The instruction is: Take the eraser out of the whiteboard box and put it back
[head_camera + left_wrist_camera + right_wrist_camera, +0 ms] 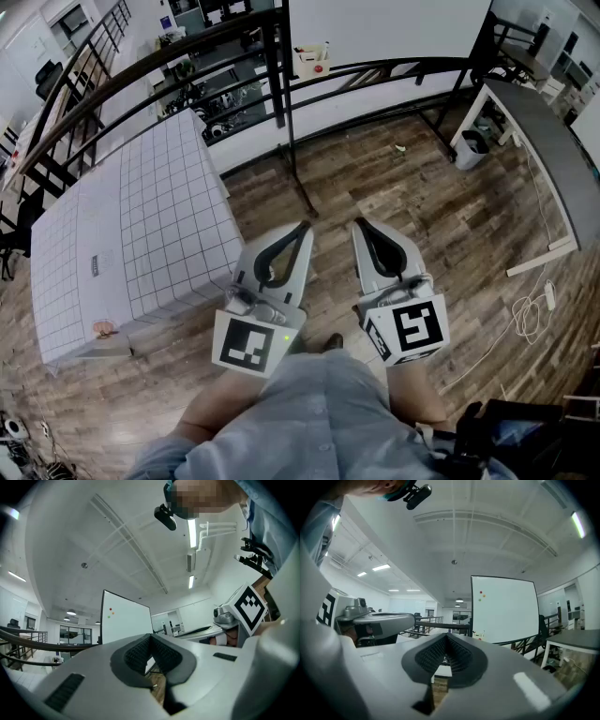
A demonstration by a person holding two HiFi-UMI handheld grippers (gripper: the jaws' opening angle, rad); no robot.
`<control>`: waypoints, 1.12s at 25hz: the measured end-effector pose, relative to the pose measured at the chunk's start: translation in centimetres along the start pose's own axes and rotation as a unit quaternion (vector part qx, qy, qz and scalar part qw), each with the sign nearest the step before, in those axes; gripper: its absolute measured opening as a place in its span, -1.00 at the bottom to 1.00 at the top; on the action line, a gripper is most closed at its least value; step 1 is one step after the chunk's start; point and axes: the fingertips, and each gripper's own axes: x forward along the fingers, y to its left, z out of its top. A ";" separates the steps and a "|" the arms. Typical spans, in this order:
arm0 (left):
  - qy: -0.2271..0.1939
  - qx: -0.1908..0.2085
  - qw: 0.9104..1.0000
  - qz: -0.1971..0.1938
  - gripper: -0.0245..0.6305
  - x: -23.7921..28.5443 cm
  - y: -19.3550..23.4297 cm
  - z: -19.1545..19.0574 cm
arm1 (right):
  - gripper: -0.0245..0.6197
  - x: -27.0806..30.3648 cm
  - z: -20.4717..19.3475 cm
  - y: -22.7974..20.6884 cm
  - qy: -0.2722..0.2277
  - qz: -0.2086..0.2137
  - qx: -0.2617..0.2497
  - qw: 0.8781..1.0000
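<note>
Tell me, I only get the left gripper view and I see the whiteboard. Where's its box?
Observer: In the head view the whiteboard box hangs at the bottom left corner of the whiteboard.
Operator: Is the other gripper holding anything?
Observer: No, the right gripper is shut, with nothing between its jaws.
Operator: What's over on the right?
Observer: A grey table stands there, with a small bin beside its leg.

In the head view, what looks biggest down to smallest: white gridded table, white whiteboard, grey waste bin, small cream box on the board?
1. White gridded table.
2. White whiteboard, partly cropped.
3. Grey waste bin and small cream box: alike, unranked.
</note>
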 end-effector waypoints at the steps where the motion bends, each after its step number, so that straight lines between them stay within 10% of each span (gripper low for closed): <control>1: -0.001 -0.001 1.000 0.000 -0.93 0.1 -0.1 0.1 | -0.92 -0.1 0.0 -0.1 0.000 0.001 0.000 1.000; 28: 0.021 -0.012 1.000 0.006 -0.93 8.1 -1.5 -2.7 | -0.92 2.2 -2.4 -7.3 0.018 0.034 0.029 0.999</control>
